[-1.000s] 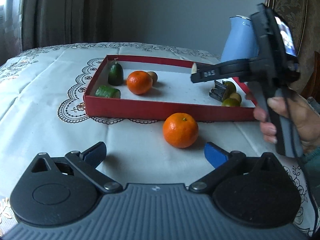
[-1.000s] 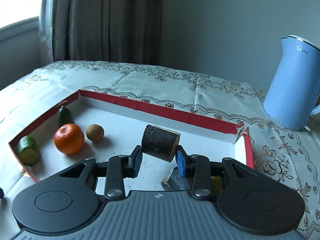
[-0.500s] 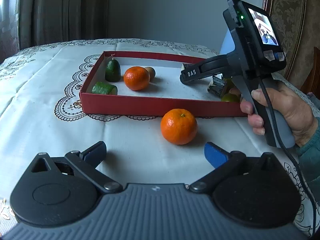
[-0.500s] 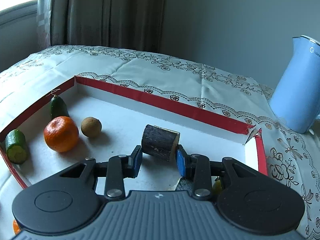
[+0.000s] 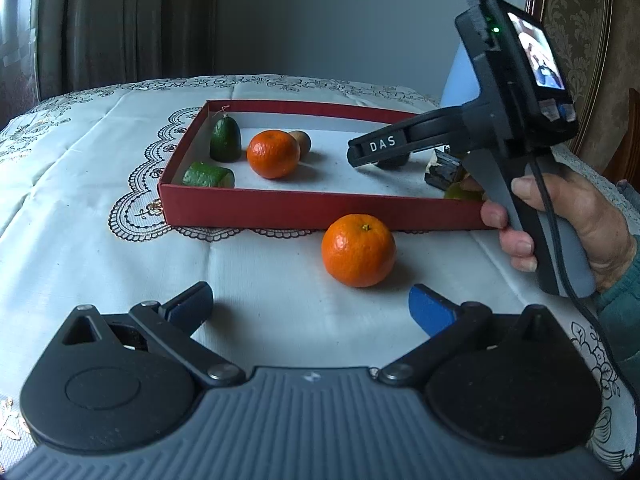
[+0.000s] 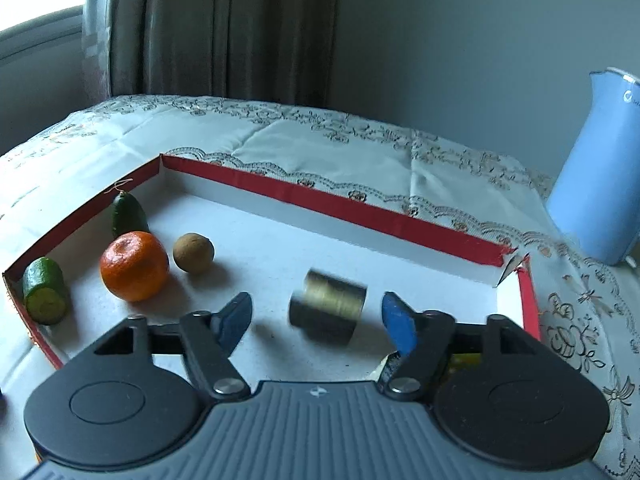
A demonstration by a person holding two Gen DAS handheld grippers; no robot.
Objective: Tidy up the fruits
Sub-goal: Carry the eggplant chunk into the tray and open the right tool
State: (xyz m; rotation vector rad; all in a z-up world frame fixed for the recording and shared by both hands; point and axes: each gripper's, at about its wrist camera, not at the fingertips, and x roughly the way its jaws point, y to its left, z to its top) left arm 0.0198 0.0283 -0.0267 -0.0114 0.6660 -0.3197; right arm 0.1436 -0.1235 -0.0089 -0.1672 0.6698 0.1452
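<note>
A red tray (image 5: 320,210) holds an orange (image 5: 273,153), a brown kiwi-like fruit (image 6: 193,252), a dark green avocado piece (image 5: 225,139) and a cut cucumber piece (image 5: 208,175). A second orange (image 5: 358,250) sits on the tablecloth in front of the tray, just ahead of my open, empty left gripper (image 5: 310,304). My right gripper (image 6: 316,320) is open over the tray; a dark cylindrical log piece (image 6: 328,306), blurred, lies between its fingers, free of them. The right gripper also shows in the left wrist view (image 5: 472,136).
A light blue kettle (image 6: 600,184) stands right of the tray. Another dark log piece (image 5: 446,170) and yellow-green small fruit (image 5: 460,192) lie at the tray's right end. An embroidered white tablecloth (image 5: 80,200) covers the table. Curtains hang behind.
My right gripper has opened and let go of the log piece, which now drops or rolls onto the tray floor. The left gripper has moved slightly closer to the loose orange.
</note>
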